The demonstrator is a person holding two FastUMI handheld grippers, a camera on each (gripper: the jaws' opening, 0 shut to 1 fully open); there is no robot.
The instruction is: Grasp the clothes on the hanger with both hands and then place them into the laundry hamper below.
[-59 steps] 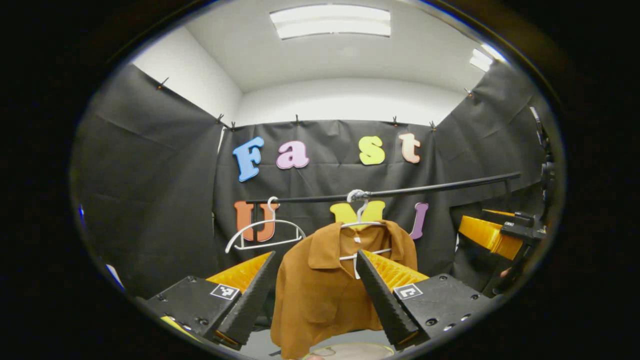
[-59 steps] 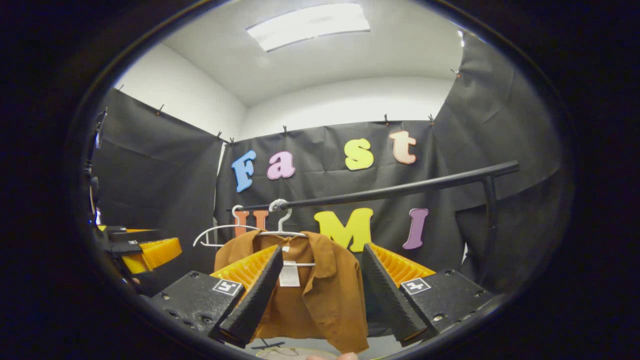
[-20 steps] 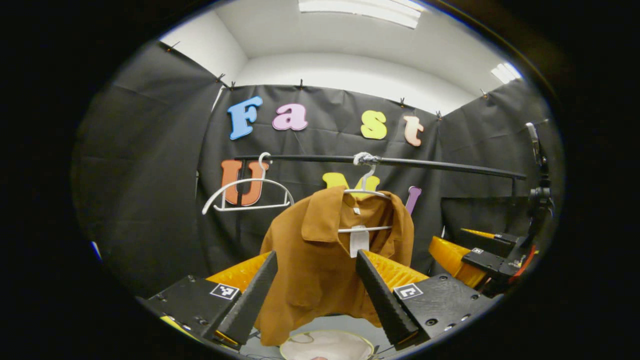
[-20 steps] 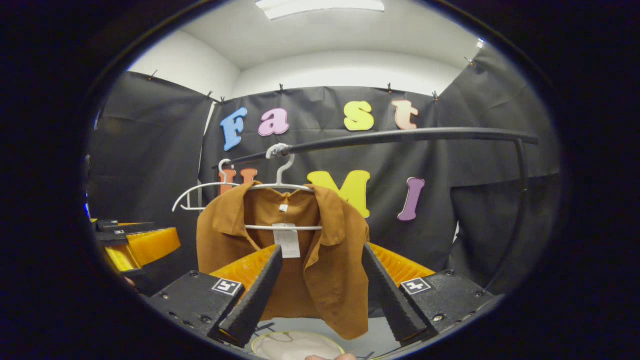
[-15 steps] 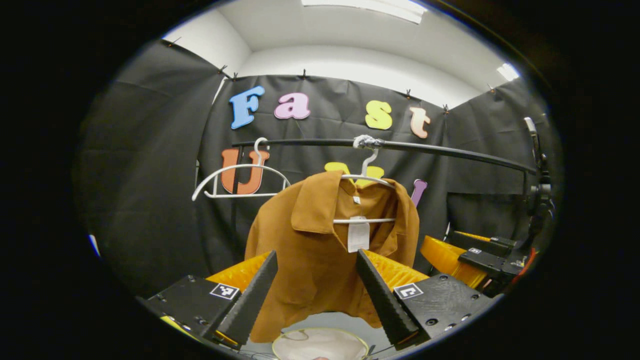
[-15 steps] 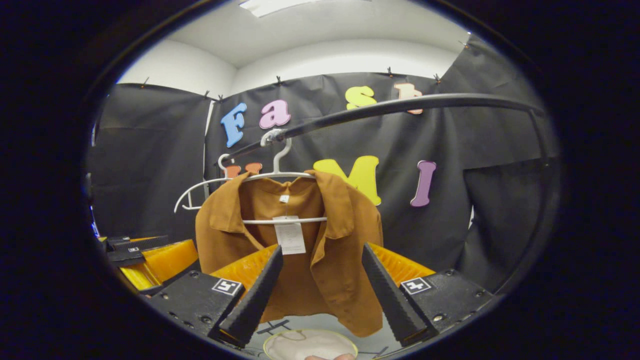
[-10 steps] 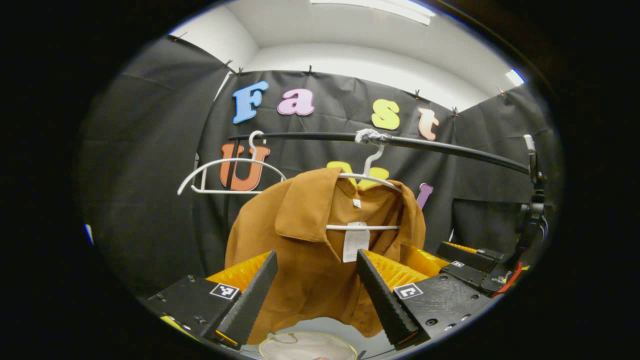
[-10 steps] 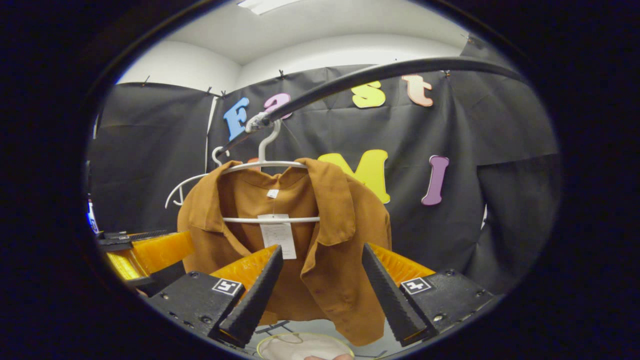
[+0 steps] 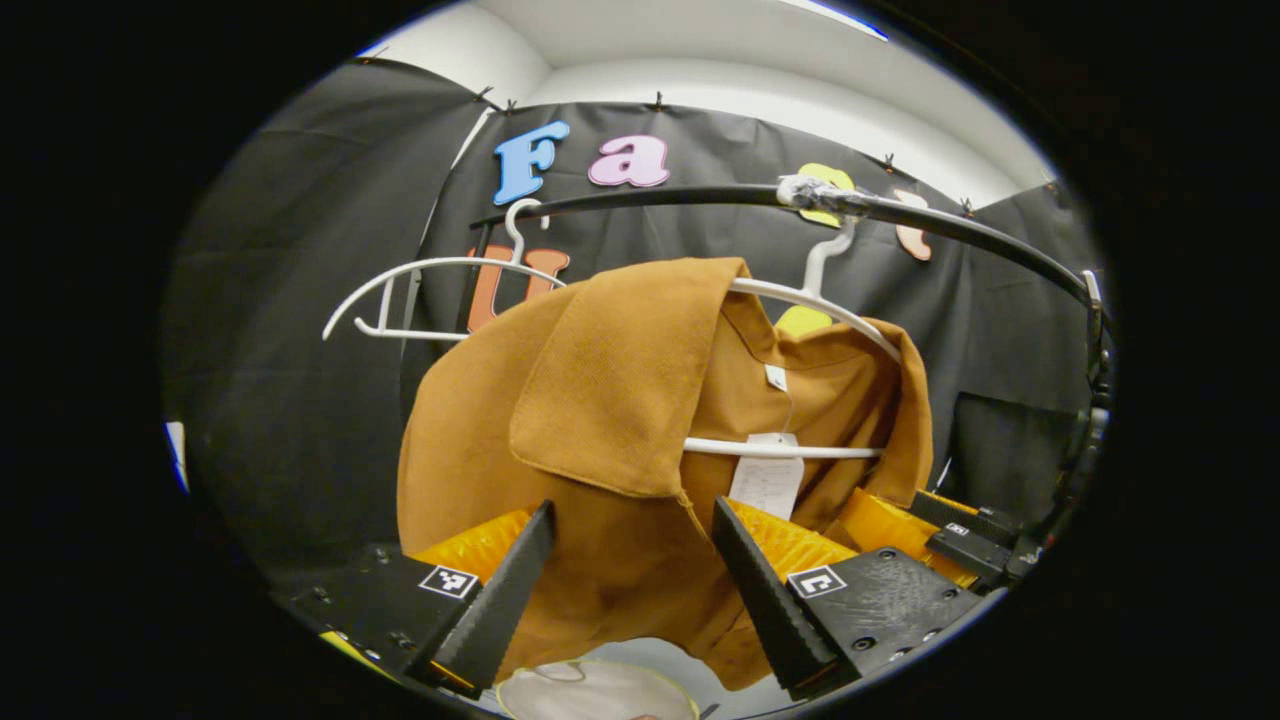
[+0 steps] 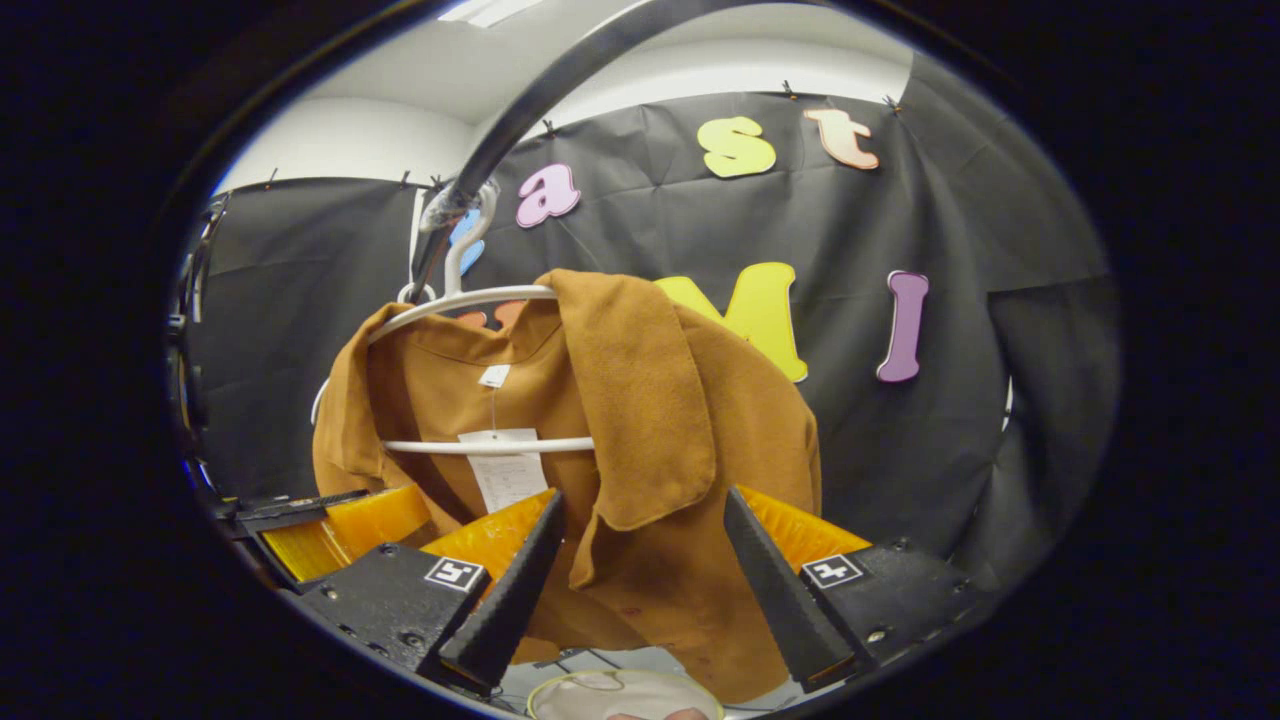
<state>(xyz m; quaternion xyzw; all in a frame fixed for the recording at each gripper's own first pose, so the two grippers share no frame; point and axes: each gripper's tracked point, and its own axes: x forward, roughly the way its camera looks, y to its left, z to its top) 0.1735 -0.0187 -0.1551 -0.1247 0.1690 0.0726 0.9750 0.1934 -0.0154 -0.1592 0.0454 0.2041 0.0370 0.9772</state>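
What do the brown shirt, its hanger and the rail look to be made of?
Brown shirt: matte woven cloth, fine grain, soft folds. Hanger: smooth white rod, probably plastic or coated wire. Rail: black tube with slight sheen, likely painted metal, though plastic is possible.

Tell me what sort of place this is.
Likely a staged recording booth, not a home: black cloth walls, a black clothes rail holding a brown shirt on a white hanger, and a hamper below.

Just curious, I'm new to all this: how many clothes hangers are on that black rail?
2: a bare hanger at the rail's left end, and another hanger further right carrying the brown shirt.
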